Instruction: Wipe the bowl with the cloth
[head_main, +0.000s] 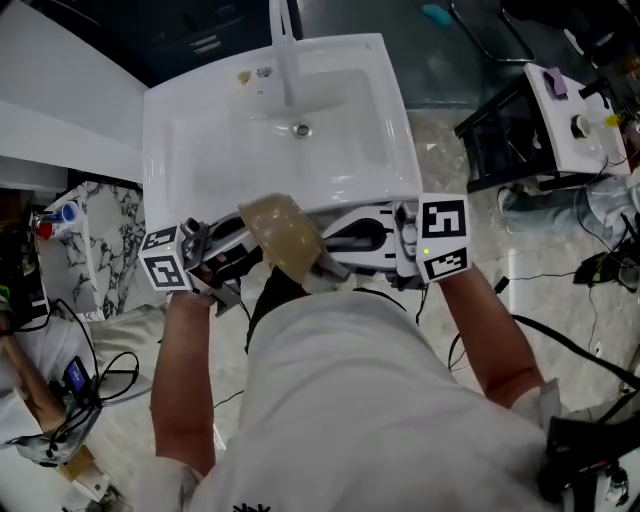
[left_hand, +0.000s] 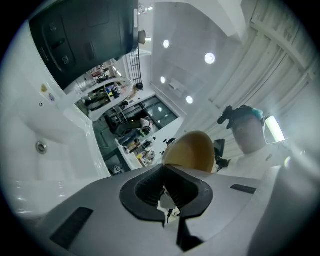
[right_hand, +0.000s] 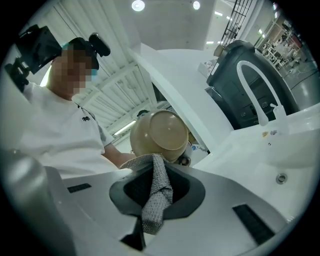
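Observation:
In the head view a tan bowl (head_main: 285, 235) hangs tilted over the front edge of the white sink (head_main: 200, 150), between my two grippers. The left gripper (head_main: 215, 260) holds it from the left. In the left gripper view the jaws (left_hand: 165, 167) stand shut on the bowl's (left_hand: 192, 150) rim, and the bowl rises just beyond them. My right gripper (head_main: 375, 240) is shut on a grey knitted cloth (right_hand: 155, 195). The cloth's upper end lies against the bowl's (right_hand: 162, 131) outer wall near its base.
The sink has a white faucet (head_main: 283, 50) and a drain (head_main: 301, 129) behind the bowl. A black stand (head_main: 500, 140) with a white device (head_main: 575, 115) is at the right, with cables across the floor. Clutter and a marbled surface (head_main: 95, 235) lie at the left.

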